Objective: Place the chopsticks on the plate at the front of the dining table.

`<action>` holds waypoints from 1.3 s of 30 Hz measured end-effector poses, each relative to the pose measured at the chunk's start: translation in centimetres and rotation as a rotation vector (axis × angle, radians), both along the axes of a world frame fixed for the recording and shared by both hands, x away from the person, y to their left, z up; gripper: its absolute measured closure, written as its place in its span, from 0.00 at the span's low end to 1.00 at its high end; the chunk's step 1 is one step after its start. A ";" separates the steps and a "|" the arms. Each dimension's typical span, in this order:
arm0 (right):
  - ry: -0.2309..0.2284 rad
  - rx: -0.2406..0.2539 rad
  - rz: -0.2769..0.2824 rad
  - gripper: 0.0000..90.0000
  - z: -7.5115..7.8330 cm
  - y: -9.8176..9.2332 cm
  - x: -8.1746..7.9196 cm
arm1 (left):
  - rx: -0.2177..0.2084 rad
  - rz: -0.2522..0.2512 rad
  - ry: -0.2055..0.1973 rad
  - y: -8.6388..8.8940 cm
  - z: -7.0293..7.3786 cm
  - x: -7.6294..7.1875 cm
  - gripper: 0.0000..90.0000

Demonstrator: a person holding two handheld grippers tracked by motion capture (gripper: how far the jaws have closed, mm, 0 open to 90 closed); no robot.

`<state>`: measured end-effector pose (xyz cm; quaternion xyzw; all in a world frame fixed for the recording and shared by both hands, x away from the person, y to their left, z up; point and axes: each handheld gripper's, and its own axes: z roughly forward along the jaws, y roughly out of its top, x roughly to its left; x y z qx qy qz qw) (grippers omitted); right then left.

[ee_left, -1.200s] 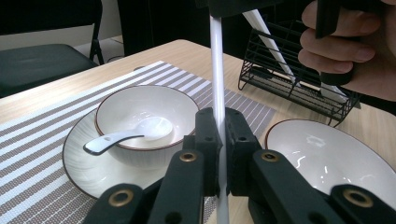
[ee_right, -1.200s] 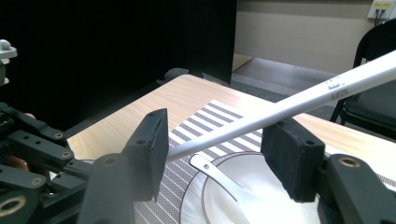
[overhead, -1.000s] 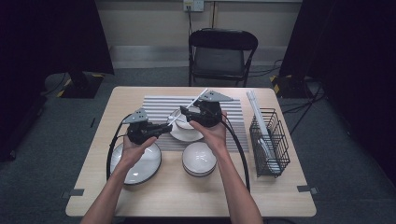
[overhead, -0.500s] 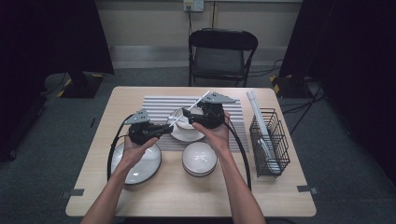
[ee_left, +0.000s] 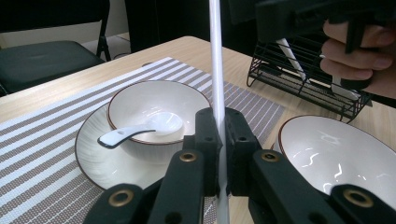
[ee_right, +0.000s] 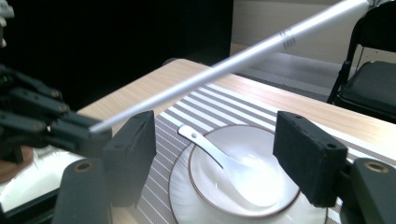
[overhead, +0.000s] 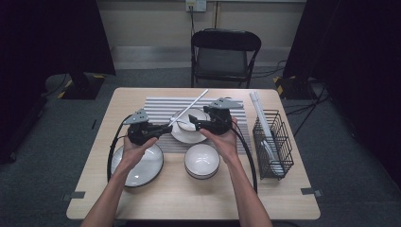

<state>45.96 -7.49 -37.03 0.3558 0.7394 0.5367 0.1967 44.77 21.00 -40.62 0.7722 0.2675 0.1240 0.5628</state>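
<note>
White slender chopstick (ee_left: 216, 70), glossy bowl (ee_left: 156, 114)

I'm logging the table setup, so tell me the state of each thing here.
Left hand-held gripper: shut on chopstick.
Right hand-held gripper: open, jaws just widened, nothing between them.
Chopstick: held off the table.
Spoon: lying in small bowl.
Small bowl: on saucer.
Wire rack: holds utensils.

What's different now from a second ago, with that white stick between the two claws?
The right claw has just been opening and now stands wide, letting go of the white chopstick, which has passed to the left claw. The left claw stays clamped on the chopstick's lower end. The bowl with the spoon, the two other bowls and the wire basket lie as before.
</note>
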 end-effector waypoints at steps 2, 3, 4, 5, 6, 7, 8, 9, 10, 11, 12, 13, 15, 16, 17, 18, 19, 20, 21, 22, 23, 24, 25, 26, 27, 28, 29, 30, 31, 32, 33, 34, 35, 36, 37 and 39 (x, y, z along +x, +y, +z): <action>0.003 -0.007 0.000 0.33 -0.3 -0.2 -0.1 | 0.007 0.007 0.006 0.2 0.0 0.1 0.96; 0.007 -0.008 0.000 0.33 -0.4 -0.3 -0.1 | 0.000 0.007 0.005 0.2 0.0 0.2 0.96; 0.008 -0.011 -0.004 0.33 -0.6 -0.5 -0.1 | 0.010 0.014 0.001 0.3 0.0 0.3 0.96; 0.011 -0.011 -0.009 0.33 -0.7 -0.7 -0.1 | 0.000 0.018 0.006 0.4 -0.1 0.3 0.96; 0.017 -0.011 -0.012 0.33 -0.9 -0.9 -0.2 | 0.005 0.017 0.013 0.4 -0.1 0.4 0.96; 0.022 -0.017 -0.017 0.32 -1.1 -1.1 -0.2 | 0.006 0.022 0.008 0.5 -0.2 0.5 0.96; 0.032 -0.024 -0.018 0.32 -1.3 -1.3 -0.2 | 0.003 0.027 0.009 0.5 -0.2 0.6 0.96; 0.039 -0.026 -0.018 0.31 -1.4 -1.4 -0.1 | -0.011 0.029 0.014 0.6 -0.2 0.7 0.96; 0.046 -0.028 -0.024 0.31 -1.5 -1.6 -0.1 | -0.014 0.031 0.018 0.8 -0.1 0.8 0.96; 0.050 -0.028 -0.026 0.31 -1.6 -1.7 -0.1 | -0.011 0.037 0.017 1.0 -0.1 0.9 0.96; 0.049 -0.021 -0.034 0.31 -1.8 -2.0 -0.1 | -0.016 0.041 0.020 1.1 -0.1 0.9 0.96; 0.048 -0.023 -0.037 0.31 -1.8 -2.1 -0.1 | -0.016 0.045 0.020 1.4 -0.1 1.1 0.96; 0.057 -0.028 -0.041 0.31 -2.1 -2.3 -0.2 | -0.030 0.060 0.026 1.8 0.0 1.4 0.96; 0.057 -0.031 -0.044 0.30 -2.2 -2.5 -0.2 | -0.034 0.063 0.022 2.1 0.1 1.5 0.96; 0.060 -0.034 -0.049 0.30 -2.4 -2.6 -0.3 | -0.034 0.059 0.025 2.2 0.2 1.6 0.96; 0.063 -0.033 -0.052 0.30 -2.5 -2.8 -0.3 | -0.032 0.065 0.023 2.3 0.3 1.6 0.96; 0.074 -0.037 -0.059 0.30 -2.6 -2.9 -0.3 | -0.029 0.066 0.020 2.4 0.3 1.7 0.96; 0.080 -0.037 -0.064 0.30 -2.7 -3.0 -0.3 | -0.035 0.068 0.022 2.5 0.3 1.7 0.96; 0.082 -0.039 -0.067 0.30 -2.8 -3.1 -0.3 | -0.038 0.070 0.024 2.6 0.3 1.8 0.96; 0.082 -0.037 -0.068 0.30 -2.9 -3.2 -0.3 | -0.034 0.071 0.023 2.7 0.4 1.9 0.96; 0.082 -0.038 -0.071 0.30 -3.0 -3.3 -0.3 | -0.033 0.079 0.020 2.7 0.4 2.0 0.96; 0.087 -0.040 -0.073 0.30 -3.1 -3.3 -0.3 | -0.036 0.081 0.021 2.8 0.4 2.1 0.96; 0.090 -0.039 -0.070 0.30 -3.3 -3.4 -0.3 | -0.041 0.080 0.024 3.0 0.4 2.2 0.96; 0.091 -0.042 -0.072 0.30 -3.5 -3.4 -0.4 | -0.045 0.089 0.026 3.1 0.4 2.3 0.96; 0.091 -0.046 -0.073 0.30 -3.7 -3.5 -0.4 | -0.042 0.089 0.028 3.2 0.3 2.4 0.96; 0.093 -0.046 -0.074 0.30 -3.8 -3.5 -0.4 | -0.042 0.091 0.040 3.2 0.2 2.6 0.96; 0.094 -0.043 -0.073 0.30 -3.9 -3.6 -0.3 | -0.032 0.097 0.038 3.1 0.2 2.7 0.96; 0.101 -0.048 -0.079 0.30 -4.0 -3.7 -0.3 | -0.022 0.109 0.044 3.1 0.1 3.0 0.96; 0.107 -0.051 -0.082 0.30 -4.2 -3.8 -0.3 | -0.038 0.103 0.053 3.2 0.1 3.2 0.96; 0.115 -0.057 -0.084 0.30 -4.3 -3.9 -0.3 | -0.054 0.100 0.061 3.2 0.1 3.3 0.96; 0.115 -0.064 -0.087 0.30 -4.5 -4.0 -0.3 | -0.047 0.108 0.059 3.2 0.1 3.5 0.96; 0.116 -0.063 -0.092 0.30 -4.6 -4.0 -0.3 | -0.046 0.113 0.061 3.2 0.2 3.7 0.96; 0.114 -0.065 -0.094 0.30 -4.7 -4.2 -0.4 | -0.053 0.113 0.065 3.2 0.2 3.9 0.96; 0.120 -0.065 -0.099 0.30 -4.9 -4.3 -0.4 | -0.048 0.126 0.064 3.2 0.2 4.1 0.96; 0.126 -0.065 -0.103 0.31 -5.1 -4.4 -0.4 | -0.047 0.125 0.075 3.3 0.2 4.3 0.96; 0.130 -0.069 -0.113 0.31 -5.4 -4.7 -0.5 | -0.048 0.130 0.081 3.3 0.1 4.7 0.96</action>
